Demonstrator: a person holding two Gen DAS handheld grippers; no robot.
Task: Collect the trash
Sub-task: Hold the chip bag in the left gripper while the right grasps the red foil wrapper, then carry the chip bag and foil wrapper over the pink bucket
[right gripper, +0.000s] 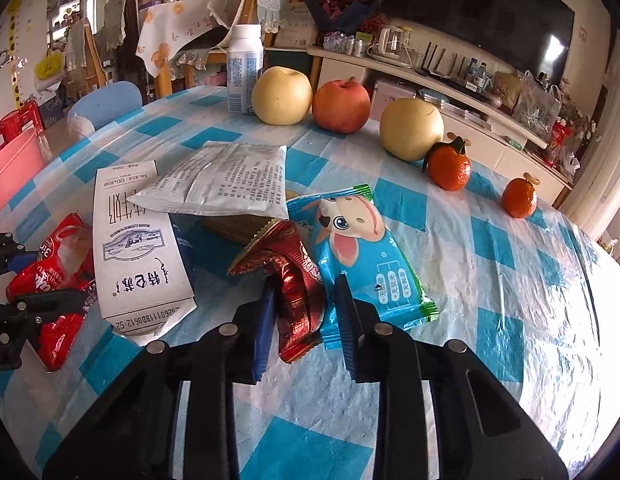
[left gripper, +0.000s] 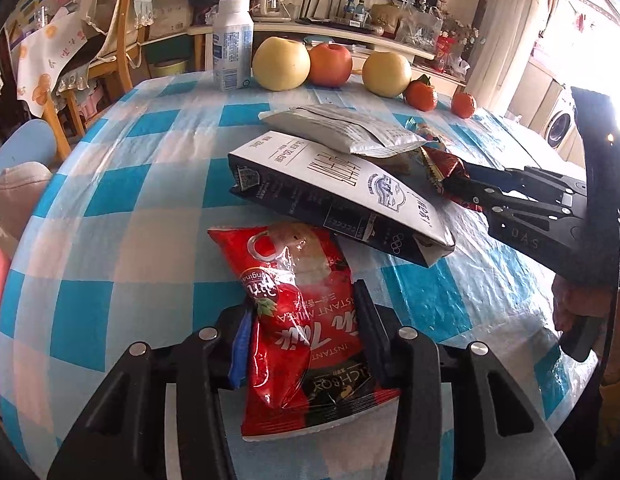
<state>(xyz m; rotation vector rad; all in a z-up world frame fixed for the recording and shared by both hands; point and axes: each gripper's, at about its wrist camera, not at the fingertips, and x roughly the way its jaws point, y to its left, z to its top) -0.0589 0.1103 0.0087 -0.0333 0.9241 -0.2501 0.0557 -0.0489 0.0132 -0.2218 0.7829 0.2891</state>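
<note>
under the silver pouch, a brown wrapper lies half hidden.

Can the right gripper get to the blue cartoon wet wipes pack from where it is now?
Probably not yet: the right gripper is shut on a crumpled red foil wrapper. The wipes pack lies uncovered just beside it, so once free, likely yes.

Both hand-held grippers angled downward, each closed on a wrapper.

Left hand-held gripper: black fingers pinch the red milk-tea packet from both sides. Right hand-held gripper: blue-padded fingers clamp the crumpled red foil wrapper. From the left wrist view, a hand grips the right tool's handle at the frame's right edge.
</note>
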